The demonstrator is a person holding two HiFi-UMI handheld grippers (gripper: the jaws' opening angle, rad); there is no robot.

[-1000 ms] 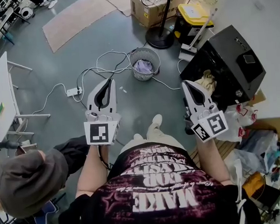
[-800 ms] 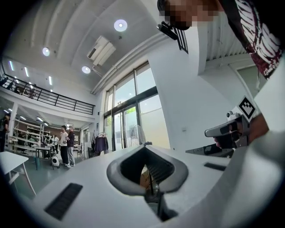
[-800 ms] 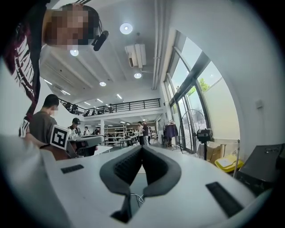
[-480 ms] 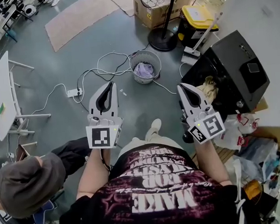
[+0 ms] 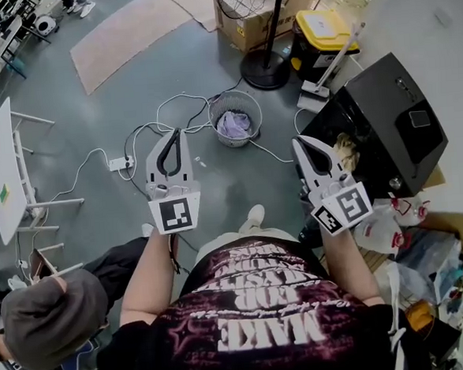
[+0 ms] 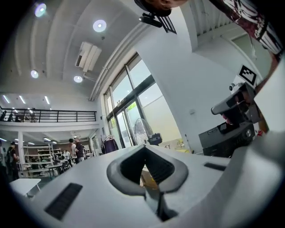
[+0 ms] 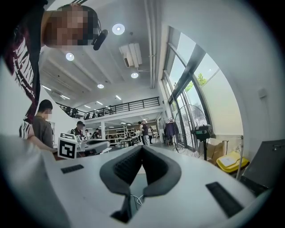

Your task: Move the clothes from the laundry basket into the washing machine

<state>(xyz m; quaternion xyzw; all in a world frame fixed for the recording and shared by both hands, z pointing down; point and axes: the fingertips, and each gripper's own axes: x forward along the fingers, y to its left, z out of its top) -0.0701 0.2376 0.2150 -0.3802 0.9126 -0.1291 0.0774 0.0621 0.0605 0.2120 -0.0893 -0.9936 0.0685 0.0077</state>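
A round wire laundry basket (image 5: 236, 109) stands on the grey floor with lavender clothes (image 5: 233, 125) inside it. To its right is the black washing machine (image 5: 389, 114); a beige cloth (image 5: 345, 152) hangs at its open front. My left gripper (image 5: 176, 132) is held level, left of and short of the basket, shut and empty. My right gripper (image 5: 299, 141) hovers beside the machine's front, also shut with nothing in it. In the left gripper view the left gripper (image 6: 144, 146) has its tips together, and in the right gripper view the right gripper (image 7: 141, 147) shows the same.
White cables and a power strip (image 5: 121, 162) lie on the floor left of the basket. A fan stand (image 5: 264, 66), a cardboard box (image 5: 240, 25) and a yellow-lidded bin (image 5: 322, 30) stand behind. A white table (image 5: 3, 168) is at left; a person in a grey cap (image 5: 47, 320) crouches lower left.
Both grippers have moved forward, toward the basket and the machine, the left one more. Their jaws stay shut. The person at lower left has slid further down the picture.
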